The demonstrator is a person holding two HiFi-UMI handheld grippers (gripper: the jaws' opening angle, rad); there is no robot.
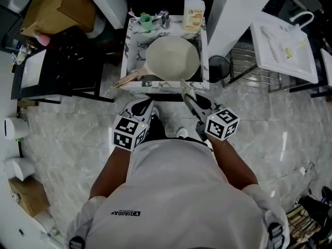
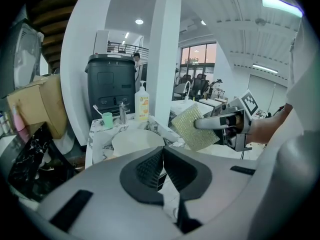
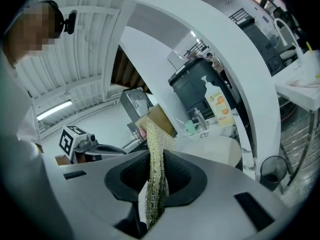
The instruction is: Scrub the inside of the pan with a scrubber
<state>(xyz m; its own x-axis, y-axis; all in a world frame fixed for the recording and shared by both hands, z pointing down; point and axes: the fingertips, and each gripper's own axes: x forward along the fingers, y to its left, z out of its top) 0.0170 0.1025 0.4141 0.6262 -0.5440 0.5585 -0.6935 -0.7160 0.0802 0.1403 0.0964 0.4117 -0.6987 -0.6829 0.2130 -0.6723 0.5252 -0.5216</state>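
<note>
Fingers (image 3: 180,176) of the right gripper (image 3: 157,171) clamp the scrubber (image 3: 156,134) upright. Left gripper (image 2: 163,169) fingers are pressed together, empty. Pan (image 1: 172,59) lies in the sink (image 1: 133,45), handle toward its front-left corner.

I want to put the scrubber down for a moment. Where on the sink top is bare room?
Bare: the marble strip left of the pan, in front of the green cup. Crowded: back edge, with cup, tap, soap bottle.
</note>
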